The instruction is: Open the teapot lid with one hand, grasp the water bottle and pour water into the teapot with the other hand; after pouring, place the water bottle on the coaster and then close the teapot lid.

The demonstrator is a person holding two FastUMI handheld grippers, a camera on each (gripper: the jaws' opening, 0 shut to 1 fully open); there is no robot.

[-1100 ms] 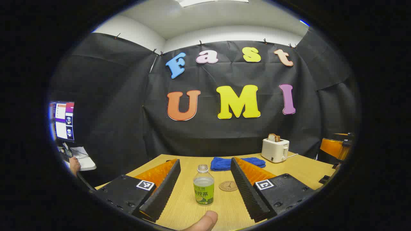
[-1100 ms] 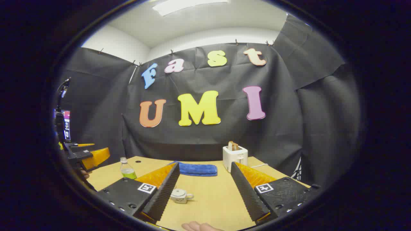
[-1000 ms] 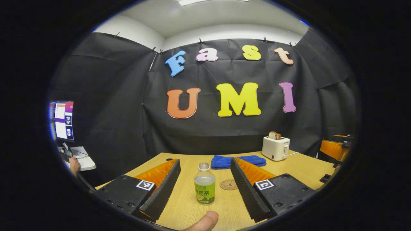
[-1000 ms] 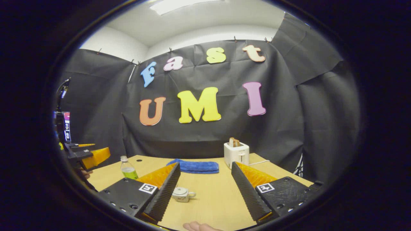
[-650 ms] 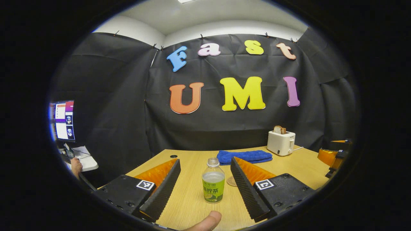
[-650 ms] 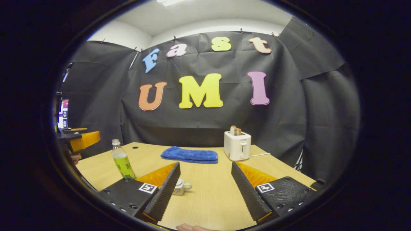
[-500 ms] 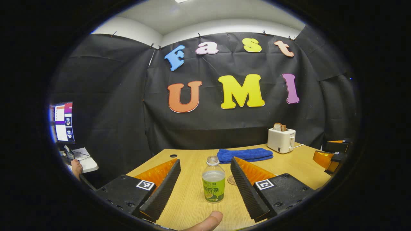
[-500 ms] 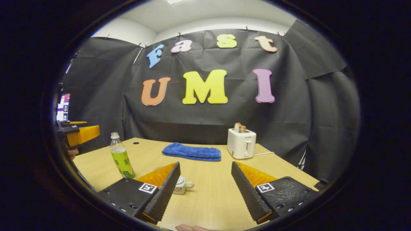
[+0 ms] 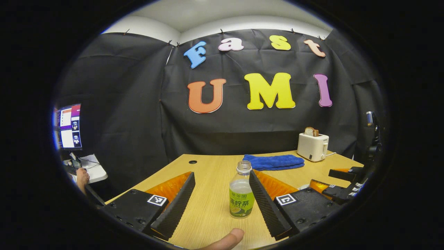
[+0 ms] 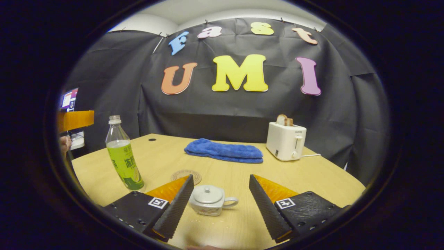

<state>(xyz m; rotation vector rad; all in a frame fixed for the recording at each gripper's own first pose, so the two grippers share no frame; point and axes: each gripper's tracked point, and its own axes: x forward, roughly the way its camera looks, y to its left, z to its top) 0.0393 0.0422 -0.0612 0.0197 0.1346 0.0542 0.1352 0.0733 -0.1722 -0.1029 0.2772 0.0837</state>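
Observation:
A clear water bottle (image 9: 241, 194) with a green label and no cap stands upright on the wooden table (image 9: 208, 211). My left gripper (image 9: 221, 173) is open around it, the bottle close to the right-hand finger without clear contact. In the right gripper view a small white teapot (image 10: 210, 199) sits with its lid (image 10: 207, 193) on, just ahead of my open right gripper (image 10: 221, 177) and nearer its left-hand finger. The round brown coaster (image 10: 187, 175) lies behind the teapot, with the bottle (image 10: 122, 158) to its left.
A blue towel (image 10: 223, 151) and a white toaster (image 10: 286, 140) holding bread stand at the back of the table. A monitor (image 9: 67, 126) is off to the left. The other gripper (image 9: 343, 189) shows at the right edge, and a thumb (image 9: 225, 239) at the bottom.
Both grippers have moved forward and lower over the table. The bottle now lies closer to the left gripper's right-hand finger, and the teapot has come between the right gripper's fingers.

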